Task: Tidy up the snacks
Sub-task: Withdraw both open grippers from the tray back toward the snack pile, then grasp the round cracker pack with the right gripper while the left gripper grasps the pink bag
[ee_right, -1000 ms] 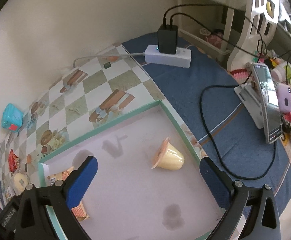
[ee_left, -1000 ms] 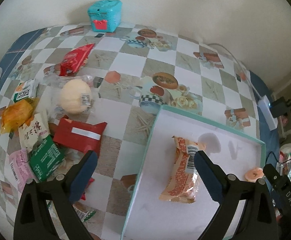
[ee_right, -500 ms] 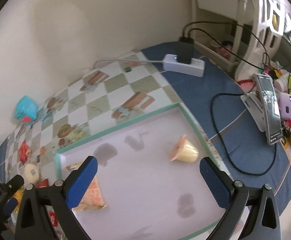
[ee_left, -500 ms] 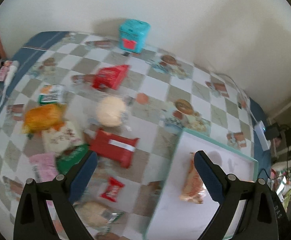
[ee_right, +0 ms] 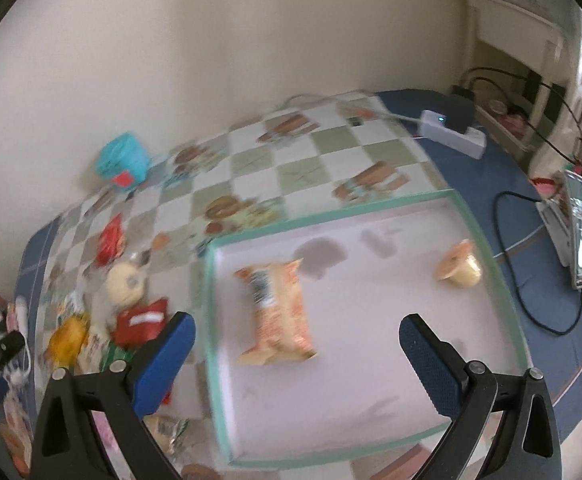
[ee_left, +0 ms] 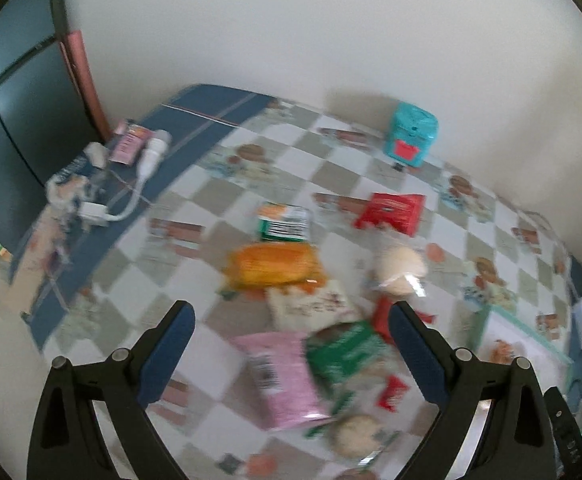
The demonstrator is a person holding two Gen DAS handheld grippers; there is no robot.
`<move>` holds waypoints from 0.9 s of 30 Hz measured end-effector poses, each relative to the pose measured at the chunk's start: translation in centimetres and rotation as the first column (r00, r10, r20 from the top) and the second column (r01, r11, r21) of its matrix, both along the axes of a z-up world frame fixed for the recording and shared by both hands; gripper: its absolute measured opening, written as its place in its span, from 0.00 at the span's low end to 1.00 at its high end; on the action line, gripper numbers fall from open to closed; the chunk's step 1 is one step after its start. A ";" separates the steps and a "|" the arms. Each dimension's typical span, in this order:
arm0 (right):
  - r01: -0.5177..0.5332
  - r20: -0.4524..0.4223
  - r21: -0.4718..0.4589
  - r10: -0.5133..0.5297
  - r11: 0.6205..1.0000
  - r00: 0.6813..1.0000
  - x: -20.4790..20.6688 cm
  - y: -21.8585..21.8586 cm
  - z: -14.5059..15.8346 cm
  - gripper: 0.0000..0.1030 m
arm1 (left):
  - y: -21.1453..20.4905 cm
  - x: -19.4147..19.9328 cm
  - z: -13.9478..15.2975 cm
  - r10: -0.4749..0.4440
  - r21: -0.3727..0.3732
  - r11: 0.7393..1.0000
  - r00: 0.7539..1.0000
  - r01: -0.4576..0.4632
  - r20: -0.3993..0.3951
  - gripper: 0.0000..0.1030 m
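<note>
Only right wrist view shows orange packet inside tray, long axis running near-to-far. Both claws, left and right, released, empty.

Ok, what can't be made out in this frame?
- Left wrist view: print on the pink packet and green packet, motion blurred.
- Left wrist view: tray, mostly hidden by the right finger and frame edge.
- Right wrist view: snack pile, partly behind the left finger; orange wrapper text smeared.
</note>
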State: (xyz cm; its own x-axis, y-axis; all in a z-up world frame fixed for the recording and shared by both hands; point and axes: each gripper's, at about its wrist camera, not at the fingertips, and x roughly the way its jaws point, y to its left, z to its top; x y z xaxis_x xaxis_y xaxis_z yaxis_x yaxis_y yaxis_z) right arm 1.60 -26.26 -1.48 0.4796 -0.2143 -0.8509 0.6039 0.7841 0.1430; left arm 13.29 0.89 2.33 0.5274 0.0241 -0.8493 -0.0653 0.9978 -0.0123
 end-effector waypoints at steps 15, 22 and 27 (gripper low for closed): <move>-0.149 -0.036 0.014 0.150 0.989 0.988 1.3 7.4 -1.1 1.00 | 7.6 -1.8 -2.1 0.071 -0.091 0.993 0.996 -0.076 -0.059 0.95; -0.218 -0.066 0.069 0.222 0.974 0.973 2.7 9.7 -2.5 1.00 | 9.2 -1.5 -3.9 0.079 -0.150 0.984 0.991 -0.095 -0.110 0.95; -0.254 -0.108 0.114 0.266 0.960 0.958 3.4 10.9 -4.3 1.00 | 8.7 -1.0 -5.1 0.064 -0.170 0.981 0.987 -0.089 -0.144 0.95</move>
State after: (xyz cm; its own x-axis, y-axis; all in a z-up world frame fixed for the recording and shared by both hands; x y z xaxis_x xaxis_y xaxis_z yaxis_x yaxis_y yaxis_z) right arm 5.05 -15.38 -5.73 0.3996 -0.0088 -0.9166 0.3983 0.9023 0.1650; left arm 12.28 9.57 -2.81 0.4075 -0.0961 -0.9081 -0.1548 0.9728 -0.1724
